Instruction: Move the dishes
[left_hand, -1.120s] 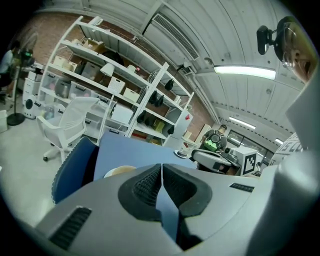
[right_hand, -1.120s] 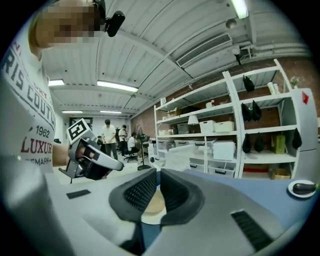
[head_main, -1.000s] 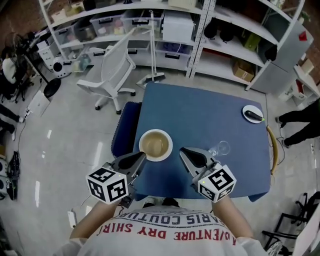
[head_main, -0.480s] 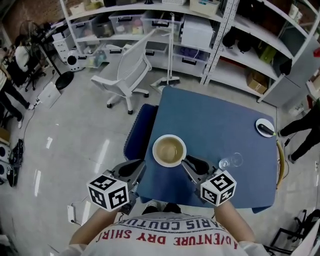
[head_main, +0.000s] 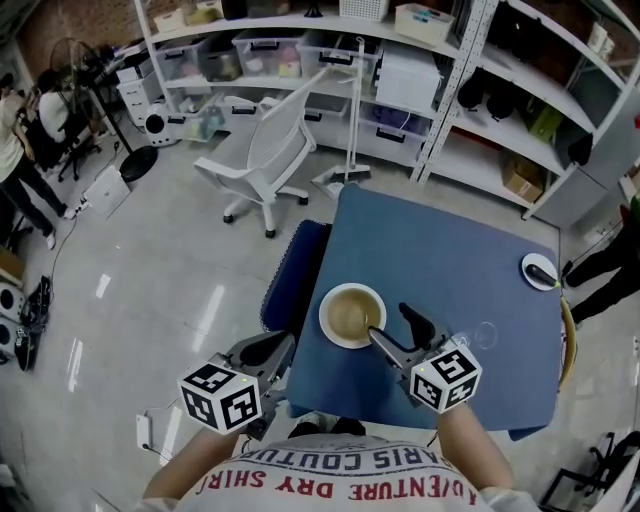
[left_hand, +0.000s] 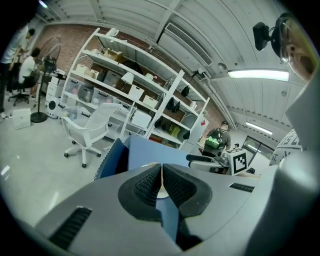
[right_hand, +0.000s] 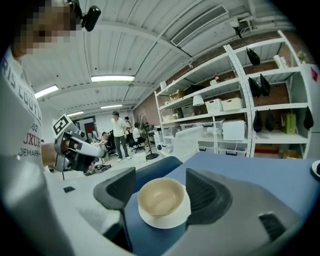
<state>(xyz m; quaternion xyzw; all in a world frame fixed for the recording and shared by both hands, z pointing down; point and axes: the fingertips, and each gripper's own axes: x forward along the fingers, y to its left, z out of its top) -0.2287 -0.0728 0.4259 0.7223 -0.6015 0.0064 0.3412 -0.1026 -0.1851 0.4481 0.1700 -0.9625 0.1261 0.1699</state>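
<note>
Right gripper (head_main: 392, 325) spread wide, bowl (head_main: 352, 315) just ahead at its 11 o'clock; I judge grasp being lined up. Left gripper (head_main: 268, 349) closed, empty, at bowl's 8 o'clock, off surface (head_main: 450, 250).

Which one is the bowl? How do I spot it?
Find the big blue table in front of the shelves. Near its left edge sits a round tan bowl on a white saucer, just ahead of the right gripper. It's the biggest dish there, unlike the clear glass to its right and the small plate at the far right corner.
</note>
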